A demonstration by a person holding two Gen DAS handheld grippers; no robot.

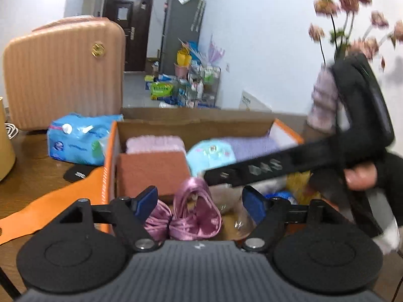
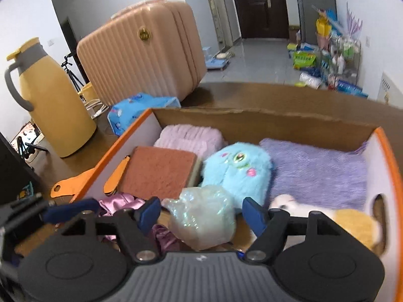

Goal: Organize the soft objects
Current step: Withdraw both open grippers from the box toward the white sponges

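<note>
Now, from the left wrist we see our left gripper [image 1: 200, 202] with its blue fingers [image 1: 146, 202] spread apart and holding nothing. Just past them a shiny pink satin thing [image 1: 195, 209] lies in the near corner of the orange box [image 1: 110, 156]. Farther in sit a brown sponge [image 1: 151, 171], a pink towel [image 1: 153, 144], a blue furry toy [image 1: 210, 154] and a purple towel [image 1: 252, 146]. Our right gripper [image 1: 219, 175] reaches across the box, and from here we cannot tell how its fingers stand.

From the right wrist we see our right gripper's fingers [image 2: 254, 215] open too, with nothing pressed between them — a crinkly clear bag [image 2: 204, 216] sits in the box right ahead of them. A white and yellow soft toy [image 2: 347, 220] lies by the right wall.

We think most of the job is done, since the soft things we can see are already inside the box. What is left looks like small tidying — maybe the satin thing and the bag, which lie loose at the front. A blue pack [image 2: 136, 113] rests outside on the table [image 2: 63, 166]; we cannot tell if it belongs in.
</note>
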